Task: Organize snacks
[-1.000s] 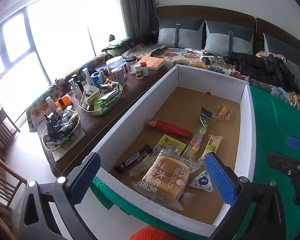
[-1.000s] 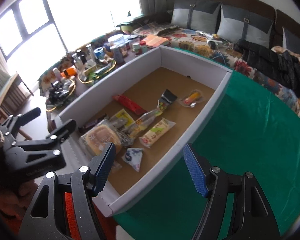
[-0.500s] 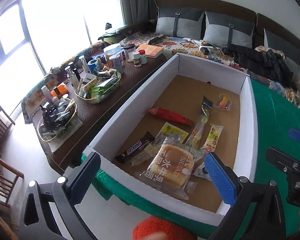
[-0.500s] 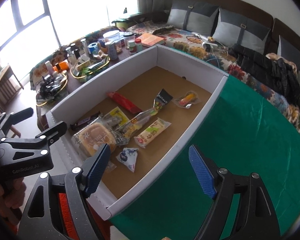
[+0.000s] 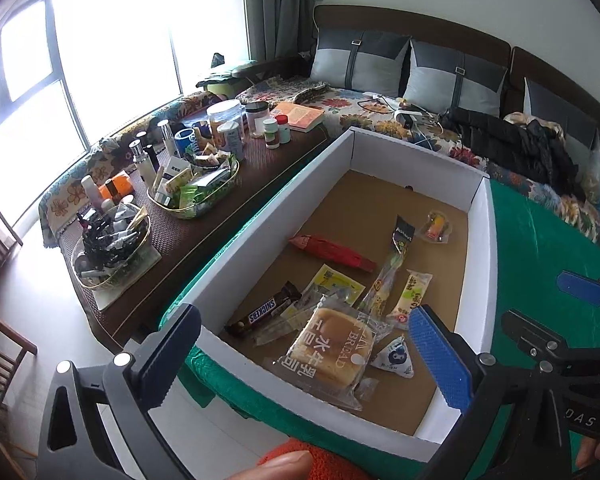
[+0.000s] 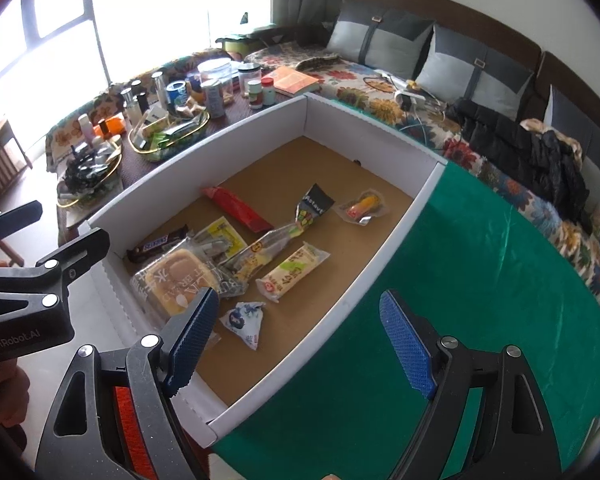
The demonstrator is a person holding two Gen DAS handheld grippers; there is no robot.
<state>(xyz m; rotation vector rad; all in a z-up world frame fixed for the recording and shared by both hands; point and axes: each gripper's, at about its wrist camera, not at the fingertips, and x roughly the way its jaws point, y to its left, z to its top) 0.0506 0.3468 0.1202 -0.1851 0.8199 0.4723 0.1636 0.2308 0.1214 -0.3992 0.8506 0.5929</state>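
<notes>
A white cardboard box (image 5: 480, 264) with a brown floor lies on a green cloth. Inside it are a bread packet (image 5: 332, 348), a Snickers bar (image 5: 266, 312), a red packet (image 5: 332, 250), a yellow packet (image 5: 336, 284), a long clear packet (image 5: 384, 280), a cream bar (image 5: 414, 292), a small blue-and-white packet (image 5: 396, 356) and a jelly cup (image 5: 436, 226). My left gripper (image 5: 304, 316) hovers open above the box's near end, over the bread. My right gripper (image 6: 300, 296) stands open above the box's right wall (image 6: 340, 300), nothing between its fingers. Neither touches a snack.
A dark low table (image 5: 228, 232) left of the box carries wire baskets, jars, bottles and a book. A sofa with grey cushions (image 5: 360, 60) and a black jacket (image 5: 512, 148) lies behind. Green cloth (image 6: 480, 280) spreads right of the box. An orange sleeve (image 5: 296, 460) shows below.
The right gripper's jaws have spread wider. Both views have tipped slightly, so the box sits a little higher and further in. No snack has moved.
</notes>
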